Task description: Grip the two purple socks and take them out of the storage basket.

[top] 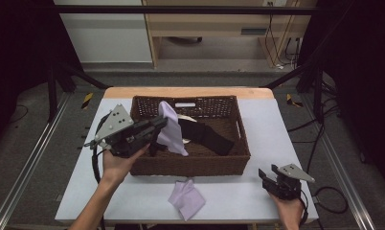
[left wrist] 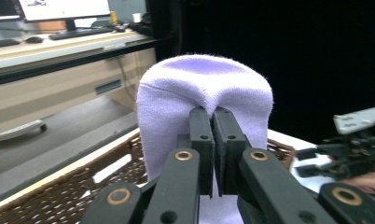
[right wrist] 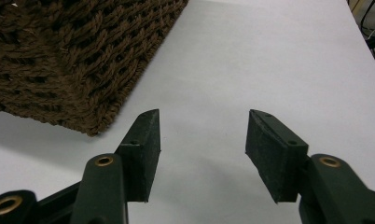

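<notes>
Two lilac socks are in play. One (top: 170, 128) hangs from your left gripper (top: 158, 125), lifted above the wicker basket (top: 190, 164); the other (top: 186, 197) lies flat on the white table (top: 277, 143), just in front of the basket's near wall. In the left gripper view the jaws are pressed together on a fold of the held sock (left wrist: 205, 88), fabric draped over both tips, a grip that lets the rest dangle free and clear the rim. Judgement: you are pulling it out to pair it with its mate on the table.

Your right gripper (top: 269, 177) rests low on the table at the basket's near right corner, jaws spread and holding nothing, likely parked out of the lifting path.

Count: two lilac socks, one black sock (top: 207, 135) lying in the basket, one basket, two grippers.
</notes>
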A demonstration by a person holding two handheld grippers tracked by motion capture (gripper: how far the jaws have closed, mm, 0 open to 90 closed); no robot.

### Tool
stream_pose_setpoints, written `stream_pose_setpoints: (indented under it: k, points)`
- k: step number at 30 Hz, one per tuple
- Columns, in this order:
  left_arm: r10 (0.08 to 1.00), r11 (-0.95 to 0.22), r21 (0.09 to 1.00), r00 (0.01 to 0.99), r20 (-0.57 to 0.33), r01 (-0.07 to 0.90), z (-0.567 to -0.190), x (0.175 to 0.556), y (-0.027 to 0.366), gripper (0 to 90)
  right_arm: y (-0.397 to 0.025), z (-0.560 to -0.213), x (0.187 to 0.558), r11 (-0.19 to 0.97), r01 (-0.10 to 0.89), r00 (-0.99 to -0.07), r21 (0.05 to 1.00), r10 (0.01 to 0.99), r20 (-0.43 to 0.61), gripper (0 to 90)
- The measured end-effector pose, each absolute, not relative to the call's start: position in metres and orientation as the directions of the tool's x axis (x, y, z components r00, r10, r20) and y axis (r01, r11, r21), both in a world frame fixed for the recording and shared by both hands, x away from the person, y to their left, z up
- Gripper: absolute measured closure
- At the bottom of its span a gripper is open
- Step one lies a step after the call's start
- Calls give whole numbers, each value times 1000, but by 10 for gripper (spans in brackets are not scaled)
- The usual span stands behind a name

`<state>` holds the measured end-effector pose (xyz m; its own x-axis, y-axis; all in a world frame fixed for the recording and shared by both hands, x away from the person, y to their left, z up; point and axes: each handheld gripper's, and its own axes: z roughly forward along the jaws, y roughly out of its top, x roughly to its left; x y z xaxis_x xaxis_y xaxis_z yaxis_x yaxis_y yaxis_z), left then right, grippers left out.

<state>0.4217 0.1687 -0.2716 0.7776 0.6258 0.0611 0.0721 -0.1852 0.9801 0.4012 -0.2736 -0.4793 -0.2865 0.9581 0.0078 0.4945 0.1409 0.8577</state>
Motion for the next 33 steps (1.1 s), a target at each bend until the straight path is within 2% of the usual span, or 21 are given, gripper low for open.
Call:
stream_pose_setpoints:
  k: [9, 15, 20, 33]
  points:
    - [571, -218, 974, 817, 81, 56, -289, 388, 167, 867, -274, -479, 401, 143, 495, -288, 857, 958, 7, 452]
    - [541, -269, 958, 838, 68, 95, -314, 377, 163, 867, -273, -479, 400, 139, 499, -286, 855, 958, 11, 452]
    - [518, -348, 917, 855, 17, 193, -355, 377, 153, 867, -273, -480, 400, 141, 502, -288, 854, 958, 11, 452]
    - [531, -463, 825, 846, -36, 325, -421, 393, 134, 864, -273, -480, 401, 148, 504, -290, 851, 957, 5, 450]
